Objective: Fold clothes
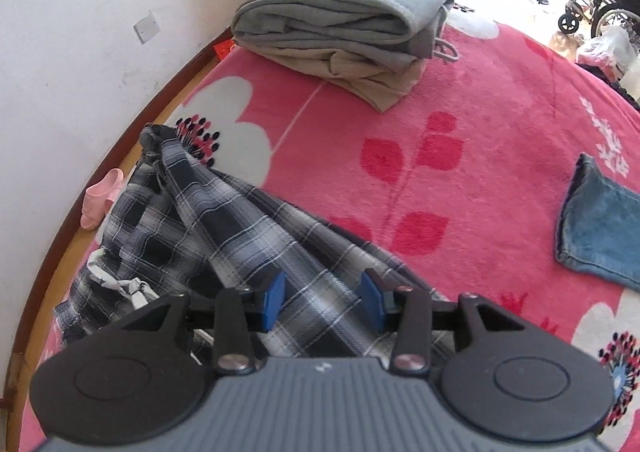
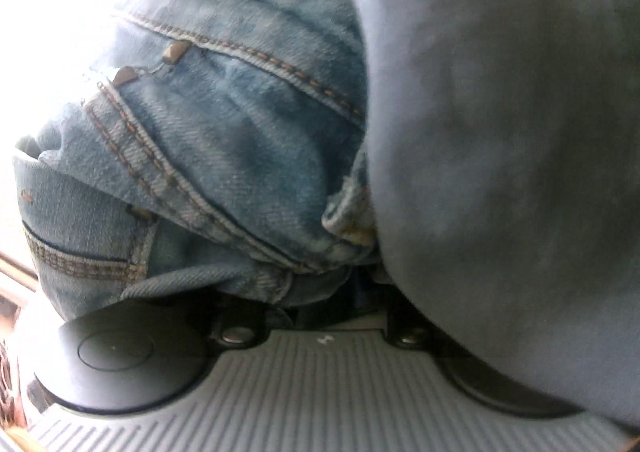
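My left gripper (image 1: 323, 298) is open, its blue pads (image 1: 275, 298) apart just above a crumpled black-and-white plaid garment (image 1: 224, 228) lying on the pink flowered blanket (image 1: 472, 124). A blue jeans leg (image 1: 600, 232) lies at the right of that view. In the right wrist view, blue jeans (image 2: 224, 132) with orange stitching bunch right against the camera and cover the right gripper's fingers, so its state is hidden. A grey cloth (image 2: 500, 132) hangs over the right half of that view.
A folded stack of grey and beige clothes (image 1: 344, 24) sits at the far side of the bed. The bed's wooden edge (image 1: 100, 156) runs along the white wall on the left, with a pink slipper (image 1: 100, 196) on the floor. Wheelchairs (image 1: 592, 0) stand far right.
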A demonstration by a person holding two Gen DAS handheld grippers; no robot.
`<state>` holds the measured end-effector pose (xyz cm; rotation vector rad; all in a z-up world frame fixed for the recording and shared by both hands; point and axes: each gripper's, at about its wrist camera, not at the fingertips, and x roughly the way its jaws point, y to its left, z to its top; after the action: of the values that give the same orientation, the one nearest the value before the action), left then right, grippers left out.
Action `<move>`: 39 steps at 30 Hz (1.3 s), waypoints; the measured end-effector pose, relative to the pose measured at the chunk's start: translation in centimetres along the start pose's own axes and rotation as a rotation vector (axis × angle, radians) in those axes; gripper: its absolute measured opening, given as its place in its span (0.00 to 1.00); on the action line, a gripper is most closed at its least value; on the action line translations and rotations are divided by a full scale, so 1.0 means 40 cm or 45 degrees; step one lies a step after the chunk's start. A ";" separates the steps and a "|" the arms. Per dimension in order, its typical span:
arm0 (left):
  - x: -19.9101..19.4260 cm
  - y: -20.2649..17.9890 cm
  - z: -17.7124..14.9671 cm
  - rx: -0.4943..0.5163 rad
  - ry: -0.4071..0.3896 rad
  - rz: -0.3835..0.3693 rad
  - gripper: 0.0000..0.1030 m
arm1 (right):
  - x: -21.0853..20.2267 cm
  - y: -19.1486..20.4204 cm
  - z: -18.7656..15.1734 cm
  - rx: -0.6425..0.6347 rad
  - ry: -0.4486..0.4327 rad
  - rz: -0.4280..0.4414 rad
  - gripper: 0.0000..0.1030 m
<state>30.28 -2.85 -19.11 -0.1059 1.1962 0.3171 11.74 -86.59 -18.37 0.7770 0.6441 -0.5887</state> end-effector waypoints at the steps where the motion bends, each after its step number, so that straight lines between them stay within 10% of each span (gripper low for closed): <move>1: -0.002 -0.004 0.002 0.004 -0.004 0.006 0.43 | 0.014 -0.012 0.030 0.005 -0.008 -0.005 0.19; 11: -0.010 0.016 -0.001 -0.023 0.025 0.030 0.44 | 0.179 -0.099 0.313 0.117 -0.126 -0.119 0.17; 17: -0.001 0.064 -0.001 -0.076 0.038 -0.041 0.46 | 0.145 -0.138 0.302 0.043 0.042 -0.159 0.23; 23: 0.016 0.129 0.000 -0.114 0.027 -0.128 0.46 | -0.101 -0.164 0.150 -0.120 0.255 -0.129 0.42; 31: 0.006 0.208 -0.026 -0.012 -0.014 -0.207 0.46 | -0.452 0.020 -0.241 -0.069 0.489 0.191 0.46; 39: -0.069 0.461 -0.057 -0.127 -0.098 -0.112 0.46 | -0.423 0.425 -0.616 -0.996 0.739 0.334 0.46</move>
<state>21.87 13.61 -15.79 -0.2303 1.0959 0.3010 4.76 -53.45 -12.25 0.2640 1.1850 0.1650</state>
